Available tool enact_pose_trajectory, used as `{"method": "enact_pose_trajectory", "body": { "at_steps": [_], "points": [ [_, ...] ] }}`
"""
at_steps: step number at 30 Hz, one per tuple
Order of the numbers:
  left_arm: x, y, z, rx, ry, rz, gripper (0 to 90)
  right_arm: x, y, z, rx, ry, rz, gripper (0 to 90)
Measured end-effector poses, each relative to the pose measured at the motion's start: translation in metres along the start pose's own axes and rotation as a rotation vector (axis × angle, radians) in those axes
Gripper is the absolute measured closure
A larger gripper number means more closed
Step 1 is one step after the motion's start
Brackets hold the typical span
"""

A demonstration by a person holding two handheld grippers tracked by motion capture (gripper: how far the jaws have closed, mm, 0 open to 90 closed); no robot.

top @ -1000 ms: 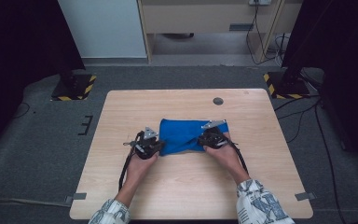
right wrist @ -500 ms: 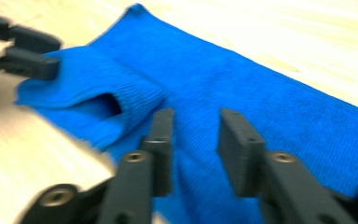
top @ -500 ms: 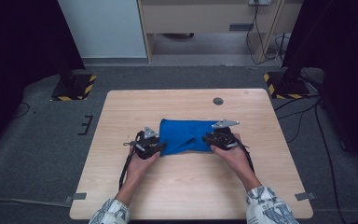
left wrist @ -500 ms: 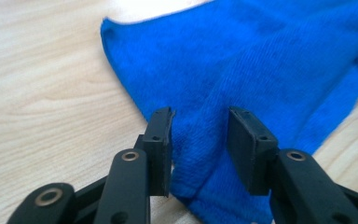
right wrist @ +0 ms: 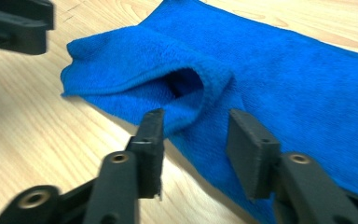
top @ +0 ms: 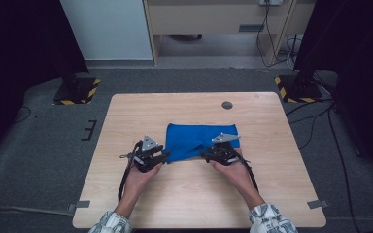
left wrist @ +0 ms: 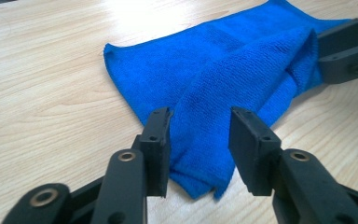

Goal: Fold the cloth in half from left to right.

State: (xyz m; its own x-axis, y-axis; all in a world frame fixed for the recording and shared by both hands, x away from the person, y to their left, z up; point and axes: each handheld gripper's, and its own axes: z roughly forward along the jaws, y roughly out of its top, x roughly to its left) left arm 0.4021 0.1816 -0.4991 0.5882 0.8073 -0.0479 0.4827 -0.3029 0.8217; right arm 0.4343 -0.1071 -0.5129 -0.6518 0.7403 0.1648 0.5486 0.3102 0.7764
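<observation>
Blue cloth (top: 199, 141) lies between both grippers – left (left wrist: 200, 135) and right (right wrist: 193, 140) just opening; pads clear.

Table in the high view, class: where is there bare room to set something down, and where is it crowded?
Free: the table left of the blue cloth, the strip right of it, and the near edge between the forearms. Crowded: the cloth's near edge, flanked by the left gripper and right gripper.

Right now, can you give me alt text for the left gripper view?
The left gripper has open black jaws straddling the near corner of a folded blue cloth on a light wooden table. The right gripper reaches the cloth's far end.
</observation>
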Motion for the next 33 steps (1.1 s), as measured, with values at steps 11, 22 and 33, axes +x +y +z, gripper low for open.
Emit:
{"method": "enact_pose_trajectory", "body": {
  "at_steps": [11,22,33],
  "points": [
    [-0.006,-0.009,0.015,0.064,-0.044,0.041,53.8,0.002,0.007,0.008,-0.008,0.0,-0.018,85.2],
    [-0.006,-0.015,0.029,0.132,-0.056,0.052,57.3,0.004,0.016,0.007,-0.002,0.009,-0.042,87.6],
    [-0.001,-0.008,0.02,0.107,-0.022,0.031,83.5,0.002,0.016,0.001,0.003,0.016,-0.053,88.1]
  ]
}}
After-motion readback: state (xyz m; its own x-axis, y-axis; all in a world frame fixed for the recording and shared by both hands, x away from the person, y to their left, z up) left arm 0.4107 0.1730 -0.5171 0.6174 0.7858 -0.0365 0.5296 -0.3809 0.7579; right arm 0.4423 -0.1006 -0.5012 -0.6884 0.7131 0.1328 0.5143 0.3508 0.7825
